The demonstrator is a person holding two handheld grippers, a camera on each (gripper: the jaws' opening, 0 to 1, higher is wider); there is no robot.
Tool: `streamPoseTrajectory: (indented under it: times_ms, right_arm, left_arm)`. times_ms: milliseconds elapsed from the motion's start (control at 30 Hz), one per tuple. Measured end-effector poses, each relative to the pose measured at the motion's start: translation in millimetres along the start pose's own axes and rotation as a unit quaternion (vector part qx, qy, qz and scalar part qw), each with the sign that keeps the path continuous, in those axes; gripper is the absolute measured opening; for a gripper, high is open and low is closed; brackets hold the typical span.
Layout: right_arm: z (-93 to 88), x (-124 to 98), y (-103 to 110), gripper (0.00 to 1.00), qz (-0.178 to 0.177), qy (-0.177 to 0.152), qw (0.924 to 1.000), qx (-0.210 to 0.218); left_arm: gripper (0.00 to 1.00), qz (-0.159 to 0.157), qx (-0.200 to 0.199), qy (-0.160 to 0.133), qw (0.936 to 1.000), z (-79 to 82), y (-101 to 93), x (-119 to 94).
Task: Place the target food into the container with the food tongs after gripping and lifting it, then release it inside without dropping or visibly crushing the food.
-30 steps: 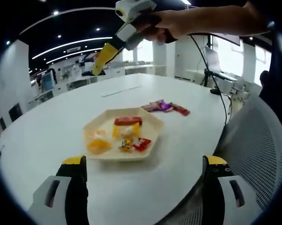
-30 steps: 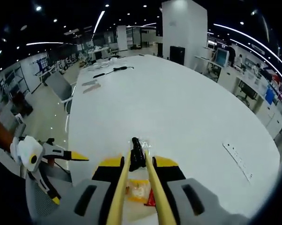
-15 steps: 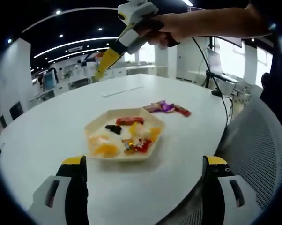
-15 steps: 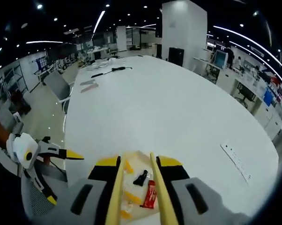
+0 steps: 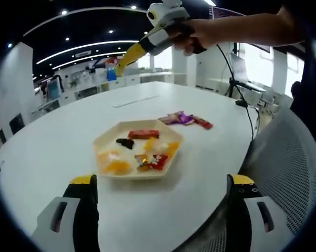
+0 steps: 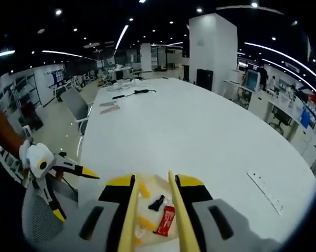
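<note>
A cream hexagonal plate (image 5: pixel 168 157) sits on the white table and holds wrapped sweets. Among them lie a small black piece of food (image 5: pixel 125 143), a red wrapper (image 5: pixel 143 134) and orange candies (image 5: pixel 115 167). My left gripper (image 5: pixel 160 207) stands open near the table's edge, short of the plate. A hand holds my right gripper (image 5: pixel 150 39) high above the plate, shut on yellow food tongs (image 5: pixel 127 53). In the right gripper view, my right gripper (image 6: pixel 155 181) looks down the tongs' arms (image 6: pixel 133 205). They are spread apart with nothing between them, above the black piece (image 6: pixel 157 202).
Several loose wrapped candies (image 5: pixel 185 119) lie on the table beyond the plate. A grey mesh chair (image 5: pixel 289 157) stands at the right. The left gripper (image 6: pixel 48 170) shows beside the table edge. Cables (image 6: pixel 132 93) lie far down the long white table (image 6: pixel 210 131).
One second ago the tongs were pinched on the black piece above the plate. They have since spread, the piece lies in the plate, and the right gripper has risen.
</note>
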State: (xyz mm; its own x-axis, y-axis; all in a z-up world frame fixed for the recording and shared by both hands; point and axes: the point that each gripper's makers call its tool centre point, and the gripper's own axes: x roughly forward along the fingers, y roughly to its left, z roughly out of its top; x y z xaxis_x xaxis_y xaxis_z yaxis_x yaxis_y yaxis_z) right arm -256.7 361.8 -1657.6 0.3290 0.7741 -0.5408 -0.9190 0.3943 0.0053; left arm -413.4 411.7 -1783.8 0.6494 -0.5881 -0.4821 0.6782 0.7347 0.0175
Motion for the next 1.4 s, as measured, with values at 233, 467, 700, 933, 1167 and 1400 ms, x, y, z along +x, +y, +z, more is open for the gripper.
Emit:
streamPoseTrajectory:
  times_ms: [233,467,700,933,1167,1400]
  right_arm:
    - [-15.7,-18,-12,0.29,-0.012,-0.003,0.9997,0.02]
    - [-33.6,-41,-24,0.3,-0.025,-0.003,0.9993,0.027]
    - [-56.3,-71,-32,0.3,-0.043,0.015,0.9989,0.009]
    - [-76.4,-102,-40,0.3,-0.07,0.019,0.997,0.026]
    - [-99.4,-132,-53,0.3,-0.123,0.03,0.9911,0.042]
    - [-121.5,-148,-50,0.3,-0.153,0.03,0.9861,0.058]
  left_arm:
    - [0.99,-0.001,-0.001,0.002,1.0,-1.3,-0.2,0]
    - [0.98,-0.001,-0.003,0.003,1.0,-2.0,0.0,0]
    - [0.98,0.002,-0.003,0.002,1.0,-0.8,0.8,-1]
    - [0.97,0.012,-0.007,-0.002,0.9999,-0.3,5.6,-2]
    - [0.98,0.008,-0.015,-0.007,0.9998,1.6,4.4,-2]
    - [1.0,0.002,-0.03,-0.022,0.9993,6.9,3.0,-3]
